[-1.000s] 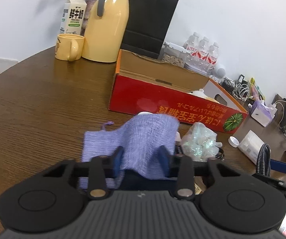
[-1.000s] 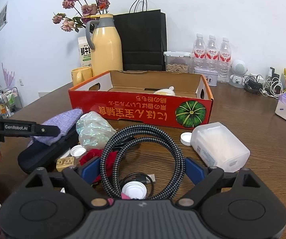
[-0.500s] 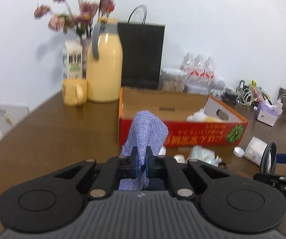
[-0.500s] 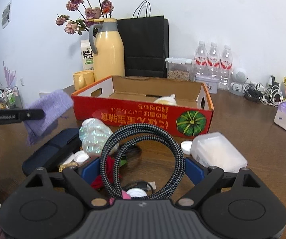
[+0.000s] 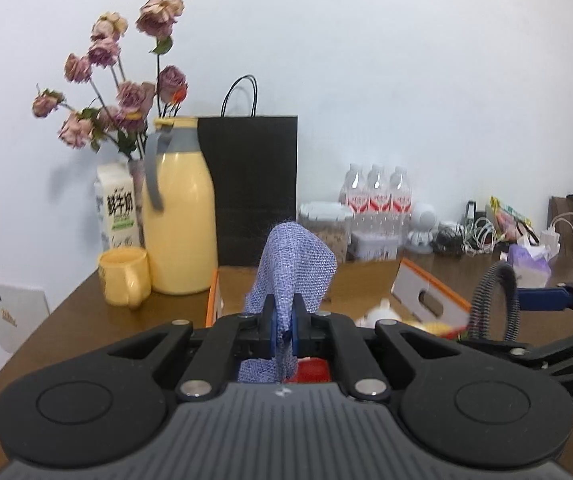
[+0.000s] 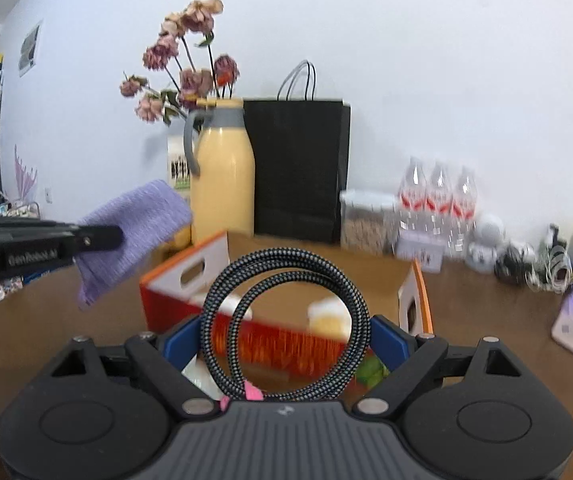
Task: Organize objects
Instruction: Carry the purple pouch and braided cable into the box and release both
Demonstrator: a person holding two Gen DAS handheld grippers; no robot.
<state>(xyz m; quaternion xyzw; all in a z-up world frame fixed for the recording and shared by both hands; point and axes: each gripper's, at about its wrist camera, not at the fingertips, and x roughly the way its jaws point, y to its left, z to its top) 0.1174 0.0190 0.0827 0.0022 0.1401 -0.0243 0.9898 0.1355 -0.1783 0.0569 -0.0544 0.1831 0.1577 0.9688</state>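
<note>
Currently itemised: my left claw [image 5: 282, 326], clenched on a lilac woven cloth [image 5: 294, 264], which hangs raised above the near edge of the red-and-orange cardboard box [image 6: 190, 276]. My right claw [image 6: 286, 340], jaws wide, grasps a coiled braided cable [image 6: 286, 320] upright between its blue pads, also off the worktop [image 6: 486, 304]. Behind the box: yellow jug [image 5: 178, 208], black paper bag [image 5: 256, 188].
</note>
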